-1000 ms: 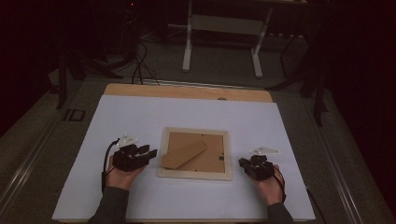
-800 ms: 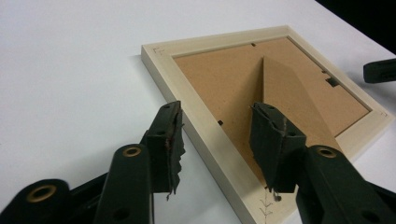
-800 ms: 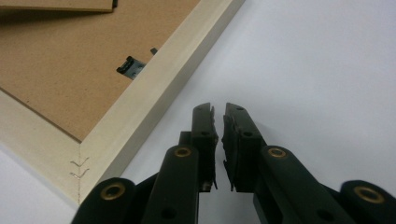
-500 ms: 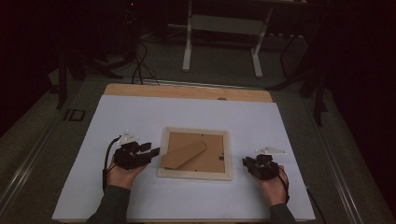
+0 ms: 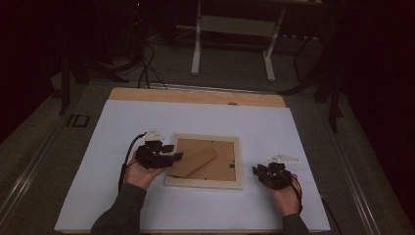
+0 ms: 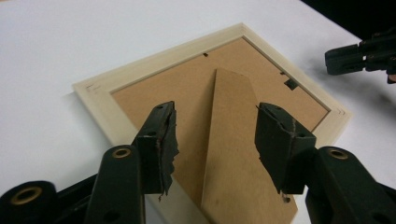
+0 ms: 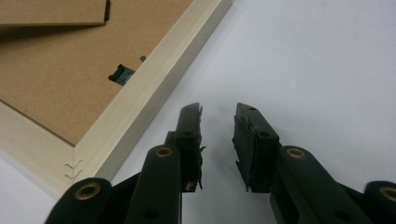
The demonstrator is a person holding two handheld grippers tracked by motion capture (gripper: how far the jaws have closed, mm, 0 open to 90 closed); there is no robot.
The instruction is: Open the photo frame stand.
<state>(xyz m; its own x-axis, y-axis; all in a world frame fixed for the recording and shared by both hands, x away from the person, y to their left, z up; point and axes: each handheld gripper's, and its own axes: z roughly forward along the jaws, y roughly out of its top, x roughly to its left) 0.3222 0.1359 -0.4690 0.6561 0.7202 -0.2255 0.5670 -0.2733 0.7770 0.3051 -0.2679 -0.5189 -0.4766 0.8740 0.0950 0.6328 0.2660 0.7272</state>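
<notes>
A picture frame (image 5: 205, 161) lies face down near the middle of the white desk (image 5: 303, 132), its brown backing board up. The cardboard stand (image 5: 193, 161) on that backing points toward 8 o'clock in the high view, reaching past the frame's left rail.

The left hand-held gripper (image 5: 177, 156) sits at the frame's 9 o'clock side, held over that left rail. In the left gripper view its jaws stand wide apart, one on each side of the stand (image 6: 233, 154), and neither pad presses on it; they have just been opening, so the grip is released.

The right hand-held gripper (image 5: 257, 171) rests at about 4 o'clock from the frame, just beside its lower right corner and apart from it. In the right gripper view its jaws (image 7: 217, 135) are parted with bare desk (image 7: 317, 70) between them and the frame's wooden rail (image 7: 154, 88) at 10 o'clock; they too have just been opening and grasp nothing. A small black clip (image 7: 119, 74) sits on the backing near that rail.
</notes>
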